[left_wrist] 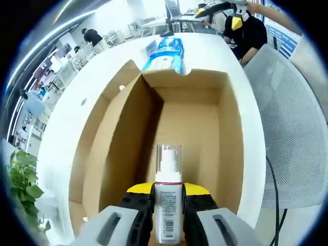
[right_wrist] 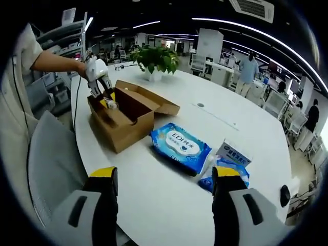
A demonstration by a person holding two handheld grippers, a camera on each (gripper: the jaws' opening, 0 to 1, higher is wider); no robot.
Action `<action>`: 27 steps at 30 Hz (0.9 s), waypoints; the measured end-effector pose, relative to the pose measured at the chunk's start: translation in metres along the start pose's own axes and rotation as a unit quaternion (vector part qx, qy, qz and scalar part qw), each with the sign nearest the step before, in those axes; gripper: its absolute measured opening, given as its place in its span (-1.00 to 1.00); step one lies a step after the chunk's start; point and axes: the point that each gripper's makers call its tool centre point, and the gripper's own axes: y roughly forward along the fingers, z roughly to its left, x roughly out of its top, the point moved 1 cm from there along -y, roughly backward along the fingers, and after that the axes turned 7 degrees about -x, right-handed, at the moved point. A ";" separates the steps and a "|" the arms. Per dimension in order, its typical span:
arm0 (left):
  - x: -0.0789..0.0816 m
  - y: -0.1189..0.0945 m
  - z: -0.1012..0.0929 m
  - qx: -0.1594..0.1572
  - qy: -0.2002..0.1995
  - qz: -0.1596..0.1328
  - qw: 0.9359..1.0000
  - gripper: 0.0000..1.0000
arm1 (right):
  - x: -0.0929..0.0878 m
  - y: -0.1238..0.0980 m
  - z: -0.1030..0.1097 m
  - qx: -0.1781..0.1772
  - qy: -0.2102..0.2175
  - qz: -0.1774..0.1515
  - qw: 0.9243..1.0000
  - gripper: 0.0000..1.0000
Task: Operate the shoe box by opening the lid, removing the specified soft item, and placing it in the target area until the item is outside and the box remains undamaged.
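Cardboard shoe box [left_wrist: 174, 118] open; left claw [left_wrist: 168, 205] grips spray bottle [left_wrist: 168, 197].

"EDI" on blue wipes pack [right_wrist: 180, 145]

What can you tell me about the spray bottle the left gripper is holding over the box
The spray bottle is a slim white bottle with a clear cap over a white pump head, a dark red band at the neck, and a label of fine print with a barcode near its base. It stands upright in the left gripper view, clamped between the two jaws of the left gripper, above the open brown cardboard shoe box. In the right gripper view it is too small to make out.
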 end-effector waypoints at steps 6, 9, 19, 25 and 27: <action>0.013 -0.010 -0.003 0.001 -0.005 -0.028 1.000 -0.61 | 0.010 0.008 0.012 0.022 -0.015 -0.012 1.000 0.28; 0.022 -0.015 -0.006 0.000 -0.008 -0.046 0.999 -0.61 | 0.017 0.013 0.017 0.033 -0.025 -0.020 0.999 0.24; 0.042 -0.026 -0.017 -0.003 0.009 -0.070 0.997 -0.61 | 0.039 0.026 0.038 0.068 -0.048 -0.046 0.995 0.15; 0.057 -0.032 -0.025 -0.007 0.019 -0.089 0.996 -0.61 | 0.049 0.032 0.049 0.085 -0.059 -0.056 0.993 0.10; 0.062 -0.034 -0.027 -0.009 0.023 -0.097 0.995 -0.61 | 0.054 0.034 0.054 0.093 -0.067 -0.063 0.991 0.06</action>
